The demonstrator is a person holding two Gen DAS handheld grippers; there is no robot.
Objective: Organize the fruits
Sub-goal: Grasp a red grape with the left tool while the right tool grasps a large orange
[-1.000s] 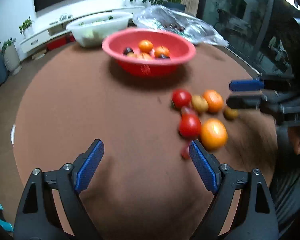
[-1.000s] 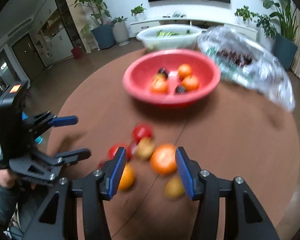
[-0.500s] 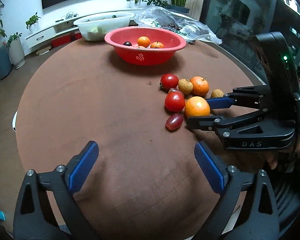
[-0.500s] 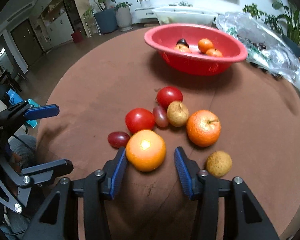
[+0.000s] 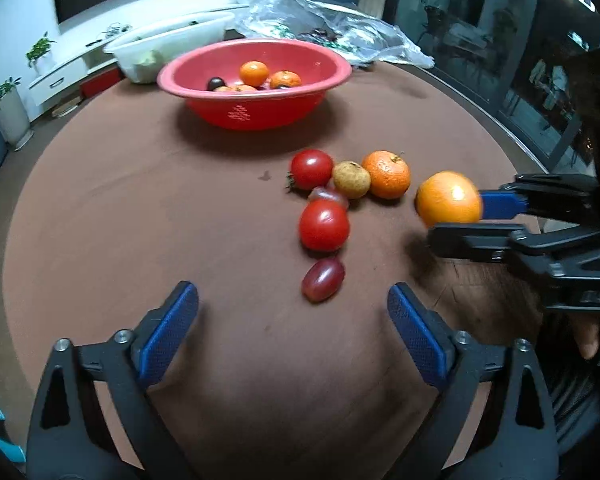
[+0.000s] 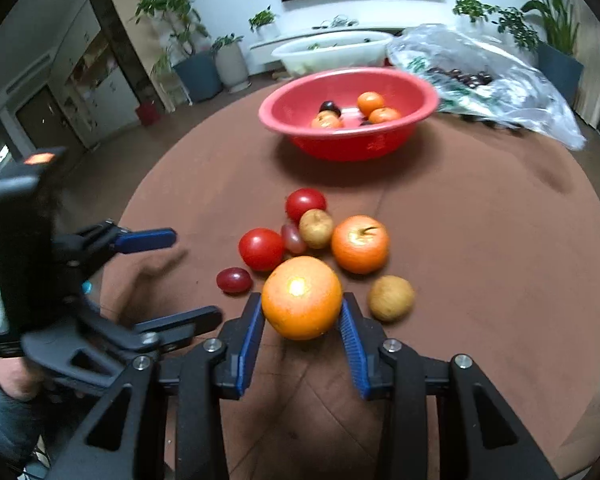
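Right wrist view: right hand-held gripper [image 6: 302, 320] has just been closing and its blue pads [image 6: 249, 334] now press both sides of a large orange [image 6: 301, 297], so the grip is on the fruit. In the left wrist view the same orange [image 5: 448, 199] sits between those fingers with a shadow on the brown bench [image 5: 140, 208] under it; whether it is clear of the surface cannot be told. Left hand-held gripper [image 5: 294, 320] stands wide with nothing between its pads, just short of a small dark-red grape tomato [image 5: 323, 280], which lies ahead of it and slightly right of its midline. Its jaws have just narrowed a little from their widest. Just beyond that lies a red tomato [image 5: 324, 225], then a second small reddish fruit [image 5: 328, 196] touching it. Farther on, in a row from left to right: another red tomato [image 5: 311, 169], a tan round fruit [image 5: 351, 179] and a mandarin with a stem [image 5: 387, 174], each touching its neighbour. In the right wrist view a second tan fruit [image 6: 391, 298] lies just right of the held orange, apart from the cluster. Well beyond the loose fruit stands a red bowl [image 5: 204, 80] holding several small oranges and a dark fruit. Behind it are a white tub [image 5: 172, 38] and a clear plastic bag [image 5: 340, 28].
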